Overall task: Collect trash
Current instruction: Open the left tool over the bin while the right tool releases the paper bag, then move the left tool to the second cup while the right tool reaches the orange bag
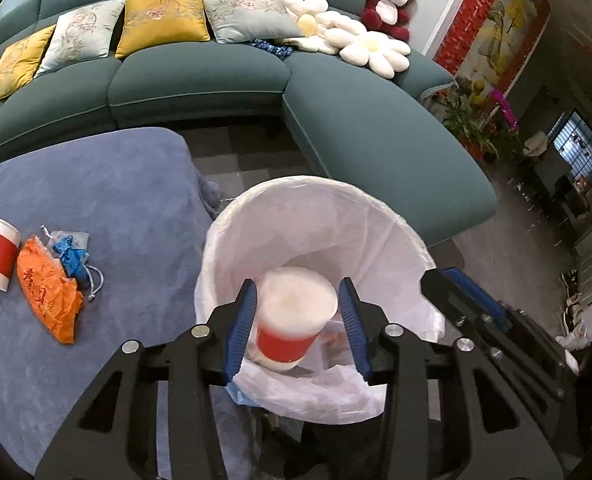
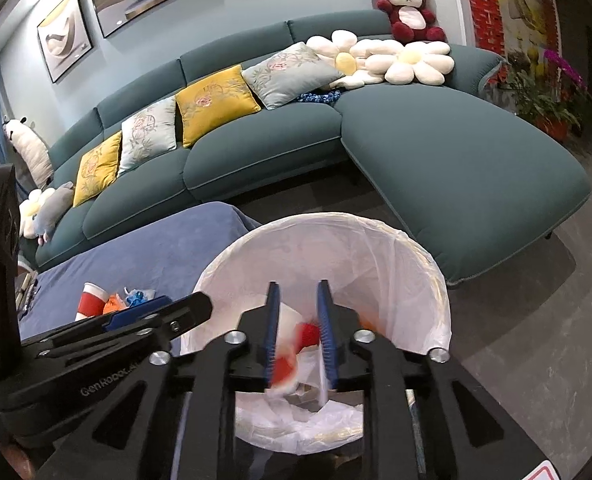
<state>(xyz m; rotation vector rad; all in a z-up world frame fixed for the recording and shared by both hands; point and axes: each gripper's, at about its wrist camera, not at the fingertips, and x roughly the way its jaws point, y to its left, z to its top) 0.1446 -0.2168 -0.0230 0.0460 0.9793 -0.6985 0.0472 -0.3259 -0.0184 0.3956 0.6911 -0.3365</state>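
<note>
Sectional sofa (image 1: 200, 80): teal, curved, with chaise at the right; carries yellow and pale grey embroidered cushions, two white daisy-shaped cushions (image 1: 347, 36) and a red-and-white plush bear (image 1: 389, 2) on the backrest corner. Table (image 1: 96, 184): low, covered by a blue-grey plush cloth, standing in front of the sofa and just beside the bin. Trash bin (image 1: 375, 216): round, lined with a white plastic bag folded over the rim; floor-standing, between the table and the chaise; crumpled white and orange scraps lie at its bottom. Left gripper (image 1: 297, 316): black frame with blue ribbed pads, held over the bin mouth; jaws parted, a red-and-white paper cup (image 1: 292, 320) blurred between them with a gap at the right pad, so released rather than clamped. Right gripper (image 2: 297, 332): same build, also above the bin mouth, just beside the left one; jaws slightly parted, a crumpled red-and-white cup (image 2: 292, 344) between them, blurred by motion, apparently loose; whether the pads touch it cannot be told. Remaining trash on the table, well apart from the bin: a second red-and-white paper cup (image 1: 0, 254) lying tilted, touching an orange plastic bag (image 1: 48, 292) with printed characters, and beside that a crumpled blue glove (image 1: 70, 258) over a small clear pouch with a drawstring cord.
</note>
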